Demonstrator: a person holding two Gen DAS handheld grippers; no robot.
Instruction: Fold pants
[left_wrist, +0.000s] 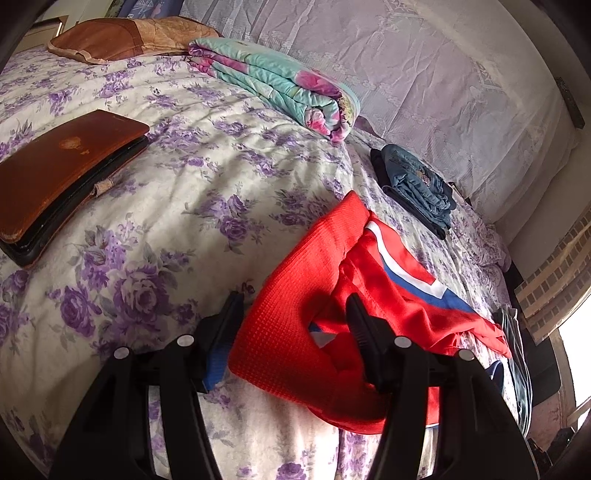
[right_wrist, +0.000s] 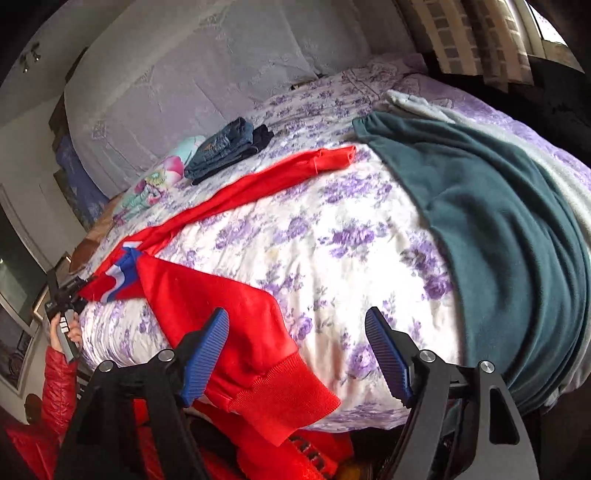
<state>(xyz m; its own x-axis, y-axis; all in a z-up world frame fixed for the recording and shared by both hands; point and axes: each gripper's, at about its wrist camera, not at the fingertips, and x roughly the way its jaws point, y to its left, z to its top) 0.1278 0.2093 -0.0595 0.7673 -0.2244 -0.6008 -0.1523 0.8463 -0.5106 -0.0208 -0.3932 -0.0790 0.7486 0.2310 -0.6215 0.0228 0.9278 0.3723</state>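
The red knit pants (right_wrist: 229, 295) lie on the floral bedspread (right_wrist: 332, 240), one leg stretching far away, and its ribbed cuff sits just beside the open right gripper (right_wrist: 297, 350), while the left gripper (left_wrist: 295, 314), jaws apart, straddles the waist end.

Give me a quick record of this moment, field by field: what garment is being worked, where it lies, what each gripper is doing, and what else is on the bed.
garment: red pants with a blue and white stripe
placement: spread on the floral bedspread, one leg stretched toward the far side, one cuff hanging off the near edge
left gripper: jaws open around the waist end
right gripper: jaws open, near the ribbed cuff, holding nothing
other items: folded jeans, rolled floral quilt, green fleece, brown case
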